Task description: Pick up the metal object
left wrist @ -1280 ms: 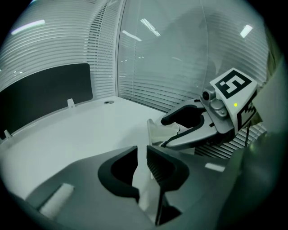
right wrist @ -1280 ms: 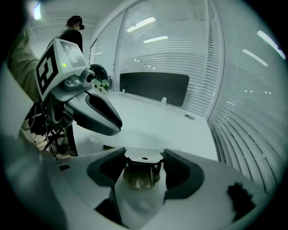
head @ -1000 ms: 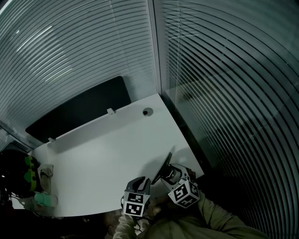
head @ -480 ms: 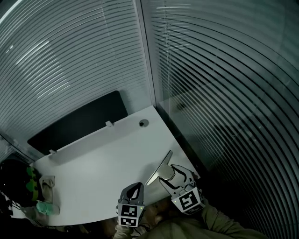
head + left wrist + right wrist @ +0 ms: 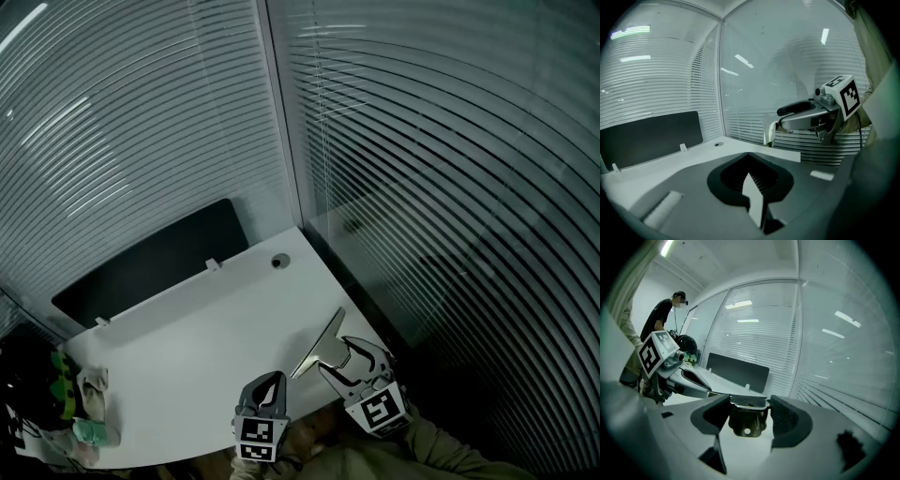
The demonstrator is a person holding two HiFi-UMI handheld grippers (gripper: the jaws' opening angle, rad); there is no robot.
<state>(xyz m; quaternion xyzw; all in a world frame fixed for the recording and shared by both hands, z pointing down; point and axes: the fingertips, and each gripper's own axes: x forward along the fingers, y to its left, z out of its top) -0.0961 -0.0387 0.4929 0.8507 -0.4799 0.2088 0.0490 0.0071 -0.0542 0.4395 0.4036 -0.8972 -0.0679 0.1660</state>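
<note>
The metal object (image 5: 746, 420), a thin bracket with a long flat strip, is clamped between the jaws of the right gripper (image 5: 345, 359), by the table (image 5: 206, 328) edge. The jaws of the left gripper (image 5: 270, 384) are closed together on nothing. The object is judged stiff, light and slick, and best gripped across its flat plate.
</note>
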